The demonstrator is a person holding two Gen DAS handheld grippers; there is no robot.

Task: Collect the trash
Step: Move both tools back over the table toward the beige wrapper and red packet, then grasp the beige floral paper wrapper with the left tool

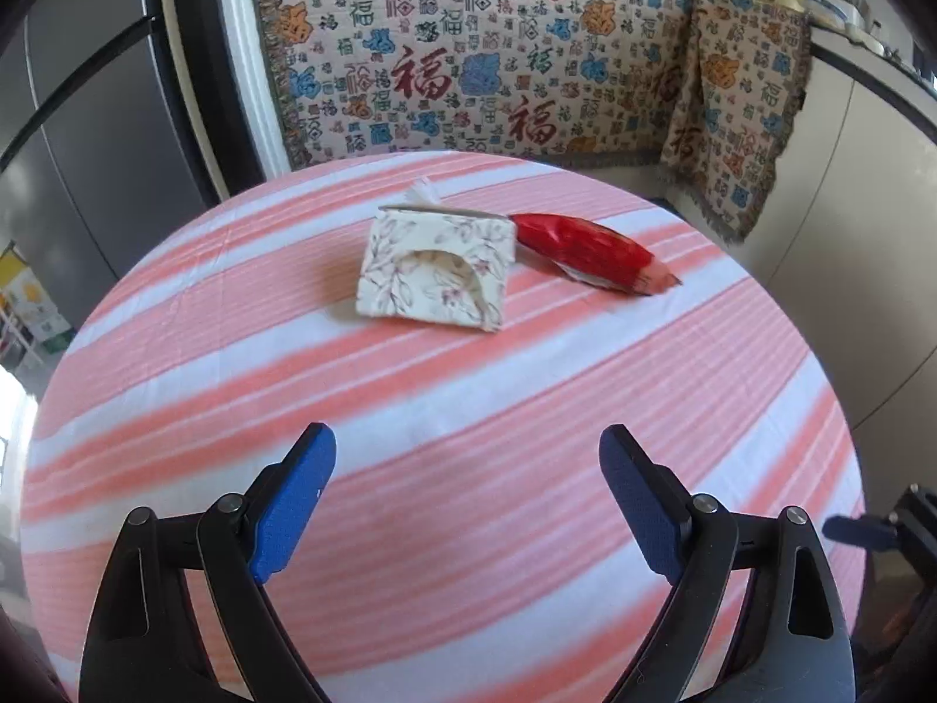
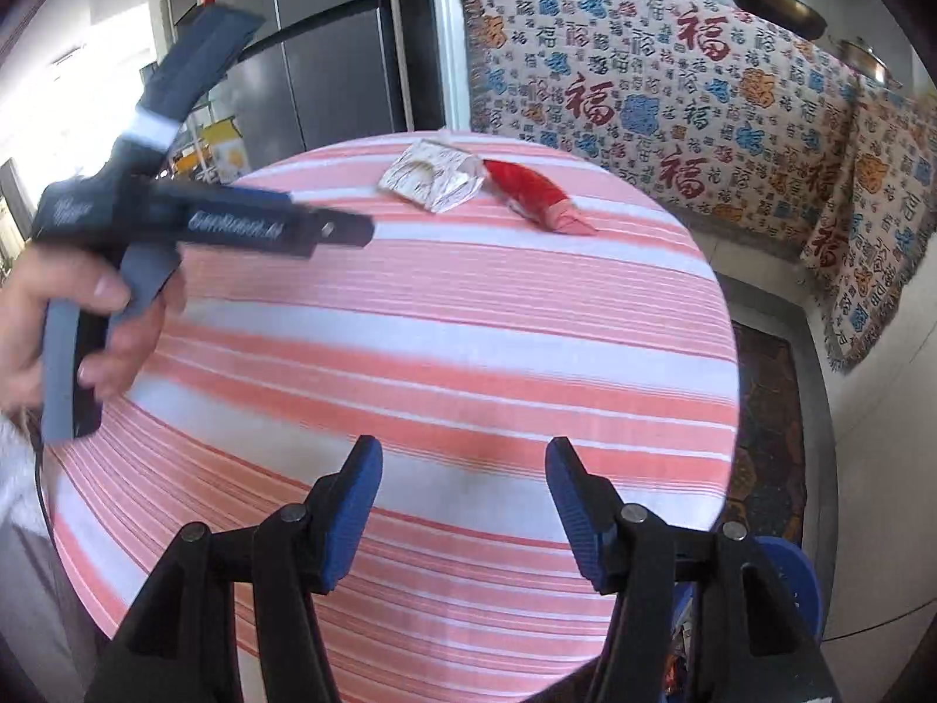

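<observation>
A red snack wrapper [image 1: 591,253] lies on the pink-and-white striped round table [image 1: 410,410], touching the right side of a floral tissue box [image 1: 436,269]. Both also show in the right wrist view, the wrapper [image 2: 536,196] to the right of the box [image 2: 433,178], at the table's far side. My left gripper [image 1: 468,468] is open and empty, above the table well short of the box. My right gripper [image 2: 462,480] is open and empty over the table's near edge. The left tool's body [image 2: 175,217], held by a hand, is at the left of the right wrist view.
A patterned blanket [image 1: 498,58] drapes a counter behind the table, with pans [image 2: 773,6] on top. A dark fridge [image 2: 328,41] stands at the back left. A blue bin [image 2: 790,580] sits on the floor by the table's right near edge.
</observation>
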